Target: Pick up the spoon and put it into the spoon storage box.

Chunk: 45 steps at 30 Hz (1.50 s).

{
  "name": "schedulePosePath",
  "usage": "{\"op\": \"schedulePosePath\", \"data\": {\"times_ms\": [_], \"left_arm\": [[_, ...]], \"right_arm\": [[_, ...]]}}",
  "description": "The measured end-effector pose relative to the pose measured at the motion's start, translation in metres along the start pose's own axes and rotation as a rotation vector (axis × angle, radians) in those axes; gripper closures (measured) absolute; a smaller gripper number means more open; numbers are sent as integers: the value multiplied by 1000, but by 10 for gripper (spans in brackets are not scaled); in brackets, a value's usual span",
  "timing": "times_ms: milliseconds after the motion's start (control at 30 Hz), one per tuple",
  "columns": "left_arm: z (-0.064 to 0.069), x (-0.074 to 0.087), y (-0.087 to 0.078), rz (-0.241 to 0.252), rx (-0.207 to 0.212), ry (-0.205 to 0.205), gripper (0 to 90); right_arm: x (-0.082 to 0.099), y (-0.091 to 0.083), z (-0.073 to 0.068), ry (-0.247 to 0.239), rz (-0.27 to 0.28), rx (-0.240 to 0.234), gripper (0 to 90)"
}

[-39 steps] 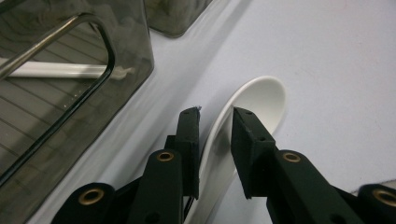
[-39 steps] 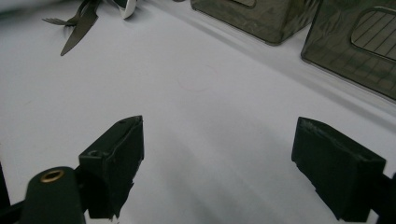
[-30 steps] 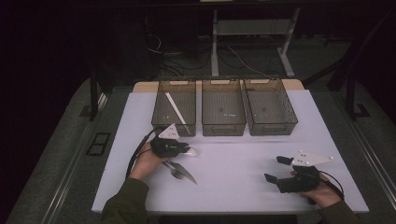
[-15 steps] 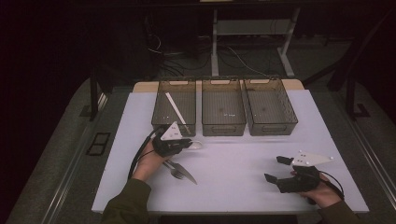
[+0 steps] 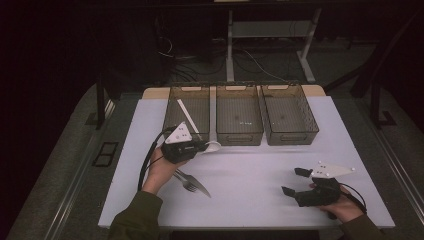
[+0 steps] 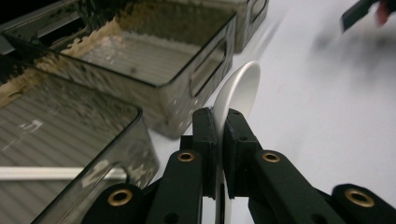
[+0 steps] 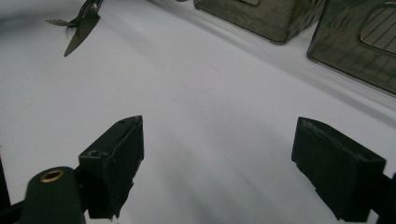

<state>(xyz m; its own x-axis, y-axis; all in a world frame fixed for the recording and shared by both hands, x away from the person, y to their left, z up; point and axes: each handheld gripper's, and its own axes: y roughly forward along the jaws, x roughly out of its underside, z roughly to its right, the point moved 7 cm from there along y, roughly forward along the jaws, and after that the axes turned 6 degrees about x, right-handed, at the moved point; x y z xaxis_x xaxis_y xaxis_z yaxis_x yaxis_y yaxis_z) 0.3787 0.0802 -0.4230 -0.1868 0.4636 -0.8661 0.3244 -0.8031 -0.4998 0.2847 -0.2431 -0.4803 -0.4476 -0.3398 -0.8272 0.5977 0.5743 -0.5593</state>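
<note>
My left gripper [image 5: 202, 148] is shut on a white plastic spoon [image 5: 212, 146], held just above the table in front of the left bin [image 5: 187, 112]. In the left gripper view the spoon's bowl [image 6: 240, 91] sticks out past the two black pads [image 6: 205, 140], which press on its neck. A white utensil [image 5: 187, 116] lies slanted inside the left bin. My right gripper [image 5: 295, 181] rests at the table's front right, jaws wide apart with nothing between them; its pads [image 7: 114, 163] frame bare white table.
Three smoky see-through bins stand in a row at the back: left, middle [image 5: 239, 117] and right [image 5: 289, 114]. A metal fork and knife [image 5: 192, 184] lie crossed on the white table [image 5: 250, 170] by the left hand, also the fork and knife [image 7: 79, 23] far off.
The left gripper has risen a little with the spoon and shifted slightly toward the bins. The right gripper has stayed put.
</note>
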Motion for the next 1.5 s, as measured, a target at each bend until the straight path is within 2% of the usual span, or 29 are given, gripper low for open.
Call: {"op": "schedulePosePath", "data": {"times_ms": [67, 267, 400, 667, 733, 800, 1067, 1500], "left_arm": [[1, -4, 0, 4, 5, 0, 841], [4, -11, 3, 5, 20, 14, 841], [5, -16, 5, 10, 41, 6, 841], [1, -37, 12, 19, 50, 18, 841], [0, -41, 16, 19, 54, 21, 841], [-2, -46, 19, 13, 54, 25, 841], [-10, -64, 33, -1, 53, 44, 840], [-22, -88, 67, -30, 52, 69, 840]], "right_arm": [[-1, 2, -1, 17, 9, -5, 124], [-2, 7, -2, 20, 9, -1, 123], [-3, 6, 0, 37, 17, 19, 108], [-3, 5, 0, 45, 17, 18, 107], [-4, 5, 1, 29, 31, 18, 108], [-4, 4, -1, 43, 20, 12, 108], [-4, 3, 0, 39, 27, 16, 108], [-5, 1, 0, 37, 33, 15, 108]]}}
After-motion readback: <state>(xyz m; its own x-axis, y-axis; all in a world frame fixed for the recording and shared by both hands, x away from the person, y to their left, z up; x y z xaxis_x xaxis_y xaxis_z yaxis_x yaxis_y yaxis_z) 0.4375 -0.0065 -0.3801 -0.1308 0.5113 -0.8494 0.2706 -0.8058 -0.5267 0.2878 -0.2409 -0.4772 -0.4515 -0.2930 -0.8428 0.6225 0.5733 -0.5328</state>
